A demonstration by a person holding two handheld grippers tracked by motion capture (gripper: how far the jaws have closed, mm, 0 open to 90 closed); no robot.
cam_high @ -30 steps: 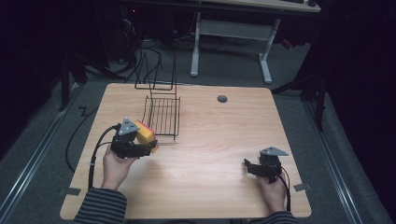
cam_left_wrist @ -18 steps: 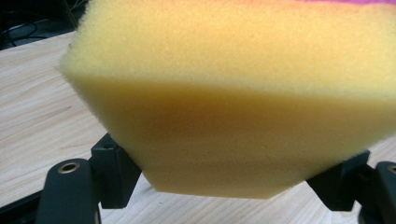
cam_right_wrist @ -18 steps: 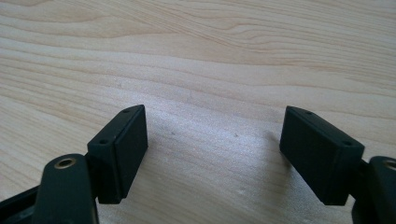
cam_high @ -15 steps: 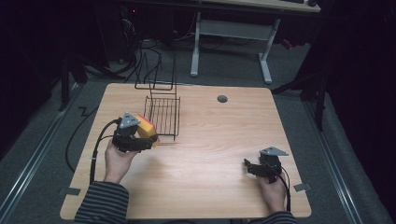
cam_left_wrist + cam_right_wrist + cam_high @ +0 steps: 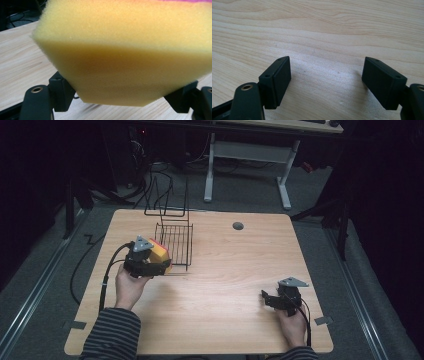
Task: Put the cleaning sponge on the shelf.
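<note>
Two grippers work a wooden table (image 5: 225, 285). Nearest, the right gripper (image 5: 272, 299) rests low on bare wood, jaws spread wide and empty. Farther off to its left, the left gripper (image 5: 159, 265) clamps a yellow sponge (image 5: 120, 57), the wire rack (image 5: 175, 245) just beyond its jaws.

L tool (image 5: 161, 262) held a yellow sponge (image 5: 160, 254) beside the wire rack (image 5: 175, 242); R tool (image 5: 267, 299) sat open, low on the surface (image 5: 225, 265).
</note>
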